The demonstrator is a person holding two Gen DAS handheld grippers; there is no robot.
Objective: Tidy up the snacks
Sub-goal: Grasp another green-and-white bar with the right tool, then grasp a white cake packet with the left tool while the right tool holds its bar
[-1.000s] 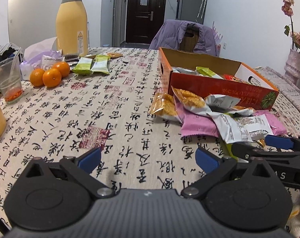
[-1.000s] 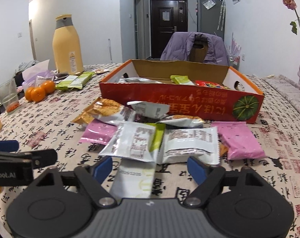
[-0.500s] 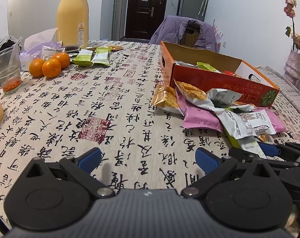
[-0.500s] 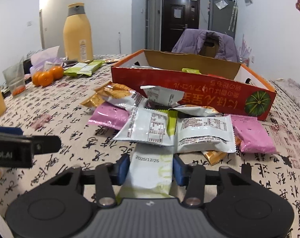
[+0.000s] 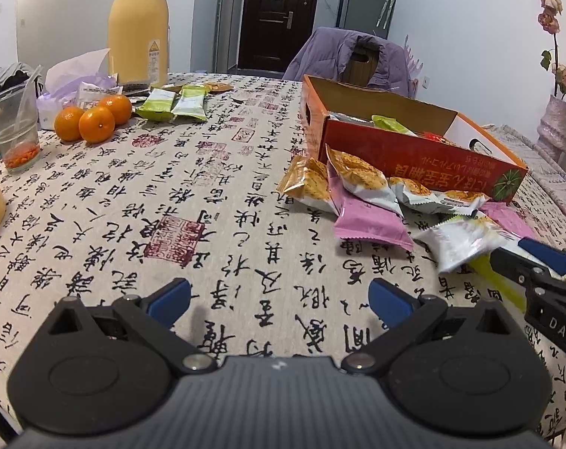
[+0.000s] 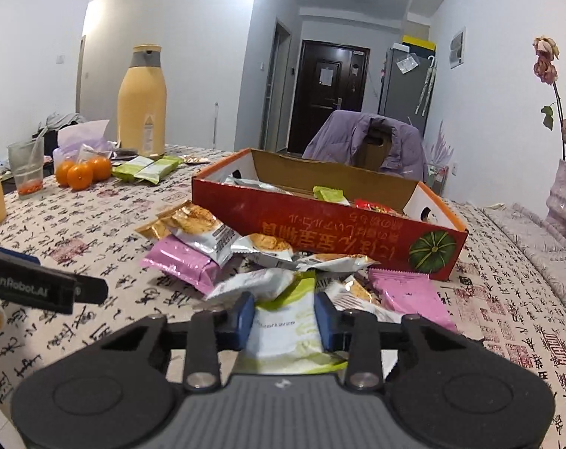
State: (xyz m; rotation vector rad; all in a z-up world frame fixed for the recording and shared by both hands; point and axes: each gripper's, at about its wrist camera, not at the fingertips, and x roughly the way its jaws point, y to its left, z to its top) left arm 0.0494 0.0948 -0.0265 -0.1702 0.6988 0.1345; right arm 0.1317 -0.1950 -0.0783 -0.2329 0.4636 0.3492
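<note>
Gripping green-white packet (image 6: pixel 285 331), right claw (image 6: pixel 284 321)

Right claw (image 6: pixel 283 316) clamped tight, left claw (image 5: pixel 279 297) spread wide, tilted down.

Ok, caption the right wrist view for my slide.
Right gripper clamps a white-and-green snack packet before the red box.
</note>
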